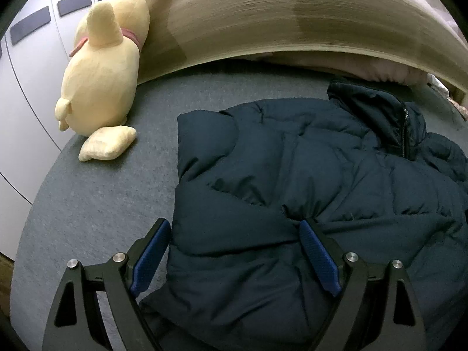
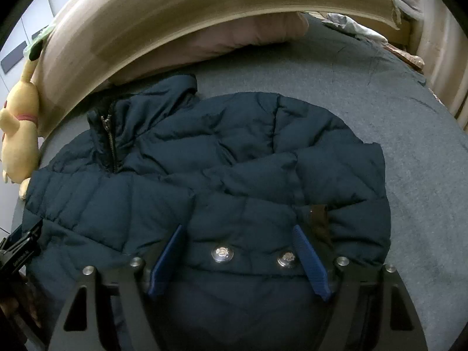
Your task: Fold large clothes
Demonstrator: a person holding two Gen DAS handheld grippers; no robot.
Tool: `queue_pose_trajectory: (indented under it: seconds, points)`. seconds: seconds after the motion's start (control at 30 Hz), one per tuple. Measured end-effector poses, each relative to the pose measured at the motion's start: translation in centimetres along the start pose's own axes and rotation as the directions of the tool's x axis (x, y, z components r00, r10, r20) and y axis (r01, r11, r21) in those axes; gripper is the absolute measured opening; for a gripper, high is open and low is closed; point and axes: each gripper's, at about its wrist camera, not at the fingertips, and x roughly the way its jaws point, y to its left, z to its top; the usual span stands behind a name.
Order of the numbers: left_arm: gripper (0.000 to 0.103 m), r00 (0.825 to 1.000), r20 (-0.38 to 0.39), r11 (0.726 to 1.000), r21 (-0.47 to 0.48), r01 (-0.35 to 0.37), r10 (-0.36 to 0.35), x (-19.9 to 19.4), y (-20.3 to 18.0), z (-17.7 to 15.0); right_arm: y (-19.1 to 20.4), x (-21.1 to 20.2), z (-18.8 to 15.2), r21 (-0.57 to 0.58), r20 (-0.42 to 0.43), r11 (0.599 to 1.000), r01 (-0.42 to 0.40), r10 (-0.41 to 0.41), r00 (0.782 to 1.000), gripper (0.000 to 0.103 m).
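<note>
A navy puffer jacket (image 1: 292, 161) (image 2: 204, 161) lies spread on the grey bed sheet (image 1: 102, 204) (image 2: 424, 175), its zipped collar (image 1: 405, 134) (image 2: 109, 140) toward the headboard. My left gripper (image 1: 234, 223) is open wide over the jacket's left side; one finger is beside the edge, the other dents the fabric. My right gripper (image 2: 237, 228) is open over the hem, and two metal snap buttons (image 2: 221, 254) sit between its blue pads (image 2: 310, 263). Part of the left gripper's black body (image 2: 17, 248) shows at the left edge of the right wrist view.
A yellow plush toy (image 1: 102, 73) (image 2: 17, 134) leans on the wooden headboard (image 1: 292, 23) (image 2: 175, 8) at the left. A pink pillow (image 2: 234, 35) lies under the headboard behind the collar. White wardrobe doors (image 1: 23, 73) stand left of the bed. Crumpled cloth (image 2: 351, 26) sits at the far right corner.
</note>
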Motion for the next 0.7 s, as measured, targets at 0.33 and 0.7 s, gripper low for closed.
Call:
queue_pose_trajectory:
  seconds: [0.33, 0.7]
  points:
    - [0.091, 1.000, 0.003, 1.000, -0.010, 0.008, -0.008, 0.12, 0.21, -0.12, 0.20, 0.17, -0.03, -0.001, 0.000, 1.000, -0.001, 0.001, 1.000, 0.080]
    - [0.092, 1.000, 0.000, 1.000, -0.012, 0.009, -0.009, -0.08, 0.35, 0.08, 0.14, -0.22, 0.34, -0.003, -0.005, 1.000, -0.001, 0.001, 1.000, 0.080]
